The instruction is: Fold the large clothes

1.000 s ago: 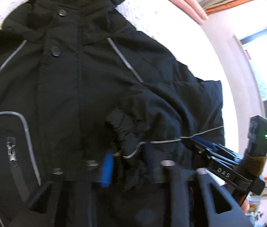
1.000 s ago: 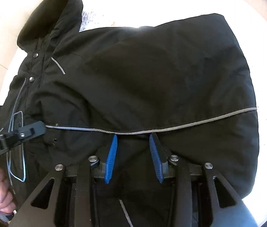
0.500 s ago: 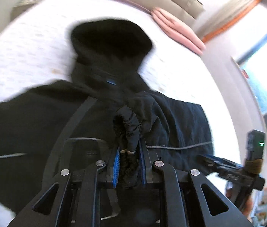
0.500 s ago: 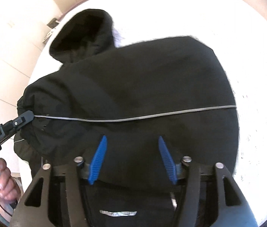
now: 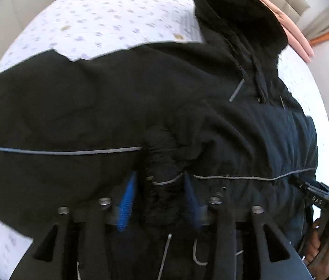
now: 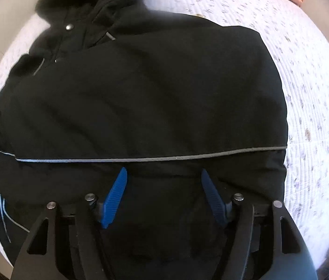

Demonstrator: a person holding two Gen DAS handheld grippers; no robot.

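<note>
Left jaws pinching jacket cuff; right jaws spread.
Left gripper [image 5: 158,186] clamps bunched sleeve cuff [image 5: 162,163] of black jacket [image 6: 152,93]. Right gripper [image 6: 162,184] gapes over fabric below grey piping [image 6: 164,159]. Jacket lies across patterned white bedspread [image 6: 316,93], hood [image 5: 239,21] at far end.

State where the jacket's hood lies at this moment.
In the left wrist view the hood lies at the upper right, at the far end of the black jacket, on the patterned bedspread beside the pink pillows.
</note>
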